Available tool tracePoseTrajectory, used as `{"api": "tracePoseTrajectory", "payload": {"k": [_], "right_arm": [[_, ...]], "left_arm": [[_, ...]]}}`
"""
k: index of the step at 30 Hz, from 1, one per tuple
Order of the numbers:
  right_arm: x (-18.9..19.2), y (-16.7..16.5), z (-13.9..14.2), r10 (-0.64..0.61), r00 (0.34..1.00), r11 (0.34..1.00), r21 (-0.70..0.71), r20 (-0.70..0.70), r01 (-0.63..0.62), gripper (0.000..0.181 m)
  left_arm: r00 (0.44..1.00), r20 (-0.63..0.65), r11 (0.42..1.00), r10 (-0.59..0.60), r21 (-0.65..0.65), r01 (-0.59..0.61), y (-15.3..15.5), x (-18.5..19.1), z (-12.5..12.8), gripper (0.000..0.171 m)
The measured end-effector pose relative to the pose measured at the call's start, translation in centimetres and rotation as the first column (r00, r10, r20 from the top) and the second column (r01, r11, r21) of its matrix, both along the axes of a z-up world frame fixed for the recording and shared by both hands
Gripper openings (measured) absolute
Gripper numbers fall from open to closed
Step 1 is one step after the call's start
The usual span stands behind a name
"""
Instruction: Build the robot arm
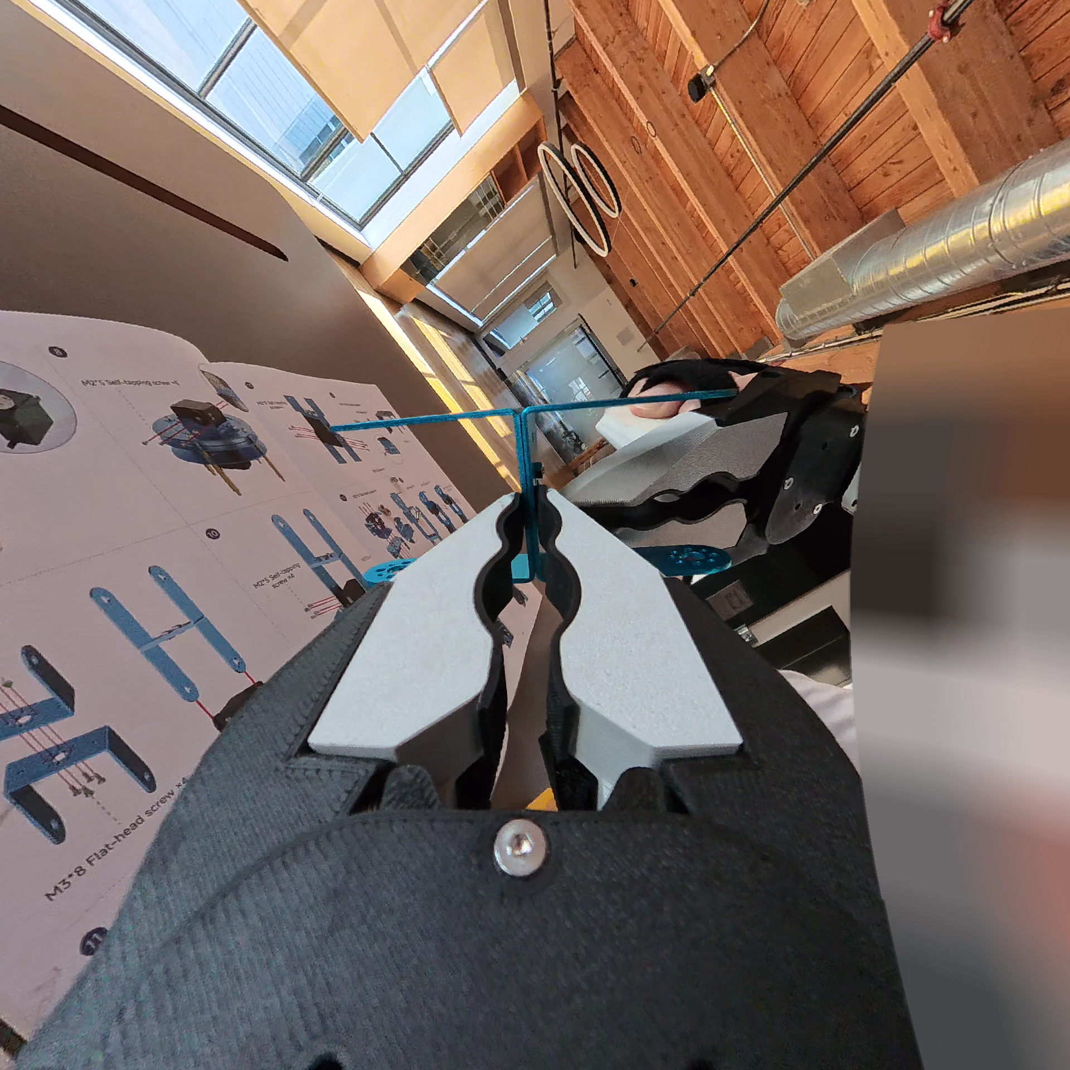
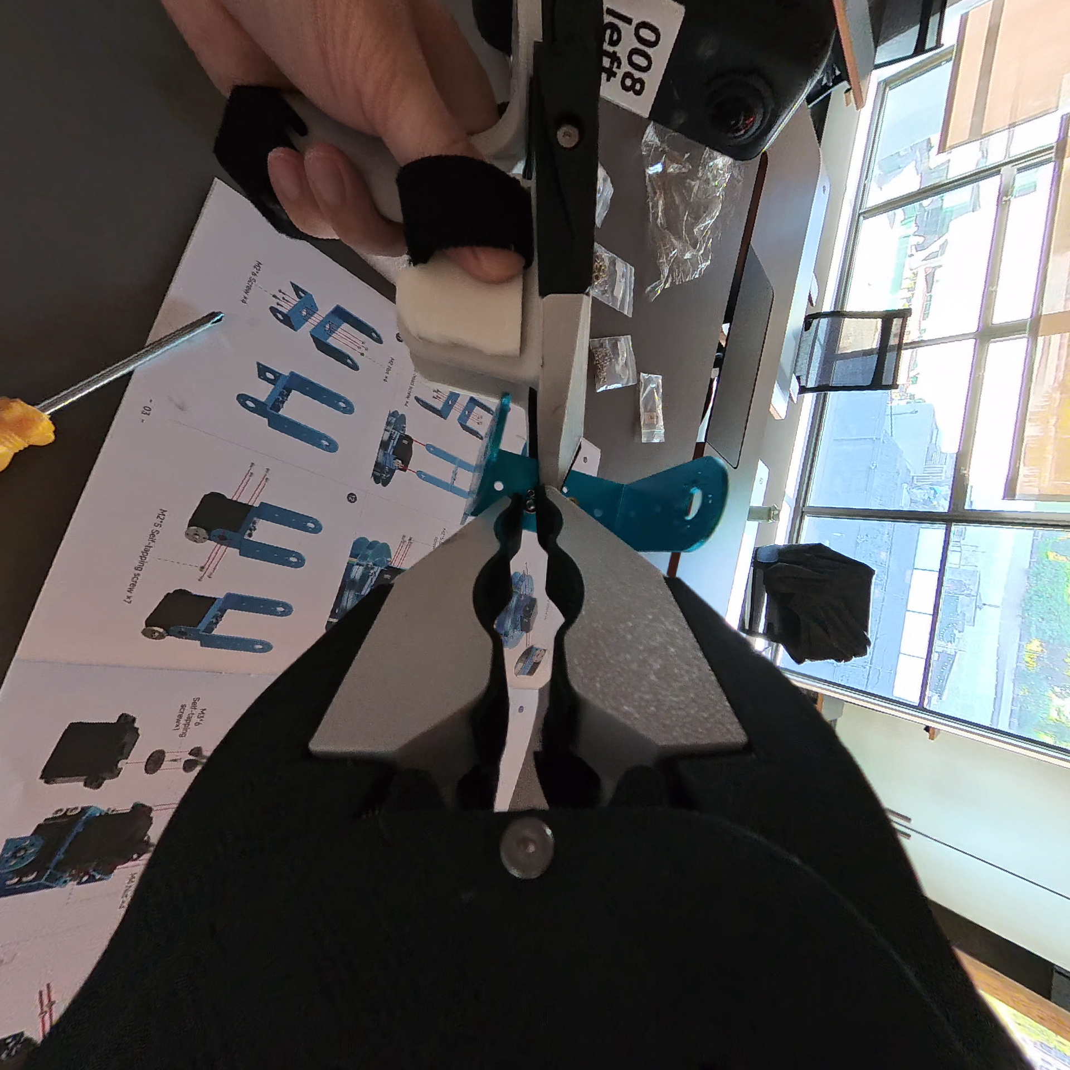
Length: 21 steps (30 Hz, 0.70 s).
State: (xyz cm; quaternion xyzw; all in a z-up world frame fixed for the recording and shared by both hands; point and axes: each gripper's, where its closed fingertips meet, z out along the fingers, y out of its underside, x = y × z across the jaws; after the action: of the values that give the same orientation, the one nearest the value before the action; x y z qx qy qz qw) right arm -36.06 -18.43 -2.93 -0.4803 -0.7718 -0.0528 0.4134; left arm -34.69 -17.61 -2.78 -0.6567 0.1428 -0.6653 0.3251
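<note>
My left gripper (image 1: 530,504) is shut on a thin blue metal bracket (image 1: 428,418), seen edge-on and sticking out past the fingertips. In the right wrist view this gripper's grey finger (image 2: 564,370) comes down from the top, held by a hand (image 2: 370,87), and pinches the blue bracket (image 2: 666,498) at its middle. My right gripper (image 2: 530,502) is closed to a narrow gap on a small dark screw, tips right against the bracket. The right gripper's fingers (image 1: 654,457) reach in from the right in the left wrist view.
An open assembly manual (image 2: 202,463) lies on the dark table (image 2: 87,173) under both grippers; it also shows in the left wrist view (image 1: 145,521). A yellow-handled screwdriver (image 2: 127,365) lies at the left. Several small clear hardware bags (image 2: 614,278) lie beyond the bracket. Windows (image 2: 926,463) fill the right.
</note>
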Motion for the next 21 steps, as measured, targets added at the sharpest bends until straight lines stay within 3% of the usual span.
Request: {"api": "tracePoseTrajectory", "payload": {"k": [15,21], "right_arm": [[0.1,0.4,-1.7,0.051,0.999,0.998,-0.033,0.013,-0.050,0.000],[-0.2,1.2,-1.3,0.054,0.994,0.993,-0.096,-0.091,-0.063,0.000]], "left_arm": [[0.999,-0.004,0.991,0.038,-0.125,-0.038,0.5,0.1,-1.7,0.003],[1.000,-0.010,0.975,0.013,-0.223,-0.015,0.6,0.0,-3.2,0.002]]}}
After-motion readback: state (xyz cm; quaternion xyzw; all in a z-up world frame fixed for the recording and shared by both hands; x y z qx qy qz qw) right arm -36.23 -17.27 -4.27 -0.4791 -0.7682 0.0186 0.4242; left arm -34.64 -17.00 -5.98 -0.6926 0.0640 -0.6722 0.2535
